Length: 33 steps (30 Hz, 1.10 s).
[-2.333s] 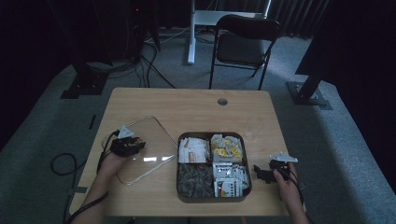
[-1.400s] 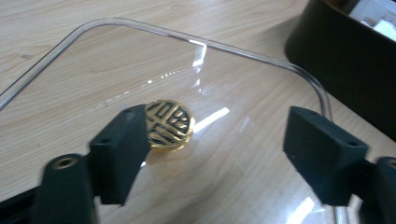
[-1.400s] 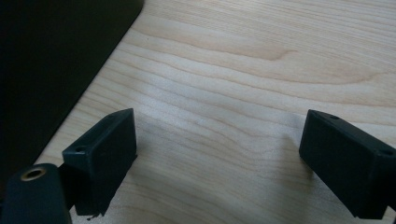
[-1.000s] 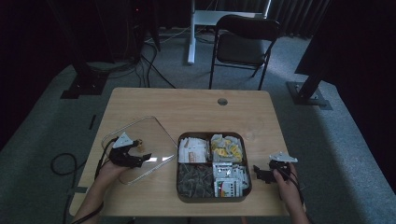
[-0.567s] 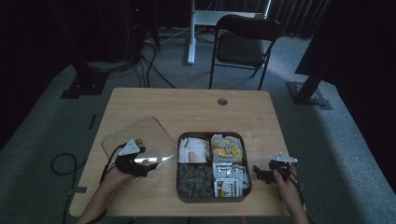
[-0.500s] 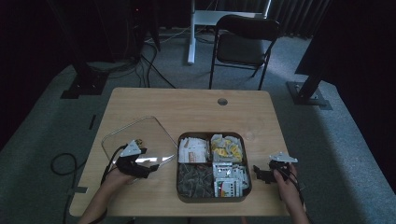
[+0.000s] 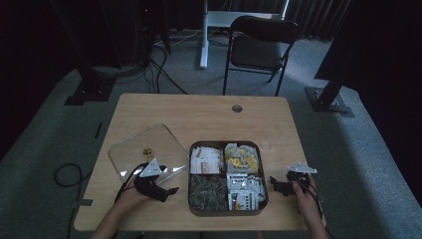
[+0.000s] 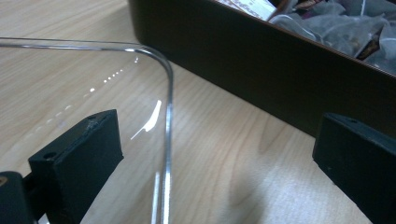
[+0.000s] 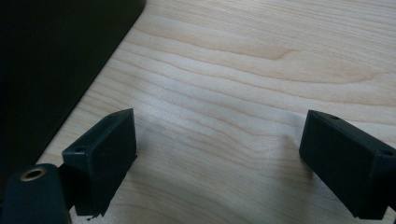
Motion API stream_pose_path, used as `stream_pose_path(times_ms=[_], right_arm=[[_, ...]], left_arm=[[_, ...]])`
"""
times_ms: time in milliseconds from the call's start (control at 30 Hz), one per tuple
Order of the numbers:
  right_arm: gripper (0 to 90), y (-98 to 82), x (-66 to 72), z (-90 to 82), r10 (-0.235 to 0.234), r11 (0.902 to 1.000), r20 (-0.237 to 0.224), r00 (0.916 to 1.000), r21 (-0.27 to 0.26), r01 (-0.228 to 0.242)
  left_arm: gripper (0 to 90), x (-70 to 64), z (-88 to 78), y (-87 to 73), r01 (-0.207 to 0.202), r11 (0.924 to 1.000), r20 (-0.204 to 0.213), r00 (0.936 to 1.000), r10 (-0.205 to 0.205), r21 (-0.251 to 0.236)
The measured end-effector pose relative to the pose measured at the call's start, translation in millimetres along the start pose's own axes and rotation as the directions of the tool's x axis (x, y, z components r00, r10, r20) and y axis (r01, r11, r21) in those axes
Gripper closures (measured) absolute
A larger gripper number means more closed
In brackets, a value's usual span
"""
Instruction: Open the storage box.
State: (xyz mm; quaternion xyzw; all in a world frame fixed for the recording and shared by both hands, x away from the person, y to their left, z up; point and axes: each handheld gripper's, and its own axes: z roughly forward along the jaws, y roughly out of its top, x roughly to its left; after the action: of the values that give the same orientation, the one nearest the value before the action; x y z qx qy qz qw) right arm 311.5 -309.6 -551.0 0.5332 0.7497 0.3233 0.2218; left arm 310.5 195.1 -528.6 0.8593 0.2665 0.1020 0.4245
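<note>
The box (image 7: 228, 177) with four compartments of tea bags stands uncovered on the table (image 7: 199, 109). Its clear lid (image 7: 144, 149) lies flat just beside it. The left gripper (image 8: 212, 158) has its jaws apart around the lid's corner, probably to lift it. The right gripper (image 9: 219, 158) waits with jaws apart beside the box, holding nothing.

Both forearms reach in from the near edge, left tool (image 7: 166, 191) and right tool (image 7: 275, 182) held low, jaws spread wide.
</note>
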Motion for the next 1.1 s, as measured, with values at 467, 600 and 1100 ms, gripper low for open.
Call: stream_pose_path(times_ms=[467, 600, 1100], right_arm=[[10.5, 0.0, 0.0, 0.0, 0.0, 1.0, -0.001, 1.0, 0.0, 0.0], [10.5, 0.0, 0.0, 0.0, 0.0, 1.0, 0.0, 1.0, 0.0, 0.0], [10.5, 0.2, 0.7, 0.3, 0.0, 1.0, 0.001, 1.0, 0.0, 0.0]], left_arm=[[1.9, -26.1, 15.1, -2.3, -0.087, 0.9933, 0.05, 0.9953, 0.083, 0.077], [1.8, -31.9, 19.3, -4.6, -0.111, 0.9882, 0.06, 0.9926, 0.105, 0.106], [1.8, -39.4, 25.1, -6.0, -0.141, 0.9777, 0.058, 0.9894, 0.133, 0.155]])
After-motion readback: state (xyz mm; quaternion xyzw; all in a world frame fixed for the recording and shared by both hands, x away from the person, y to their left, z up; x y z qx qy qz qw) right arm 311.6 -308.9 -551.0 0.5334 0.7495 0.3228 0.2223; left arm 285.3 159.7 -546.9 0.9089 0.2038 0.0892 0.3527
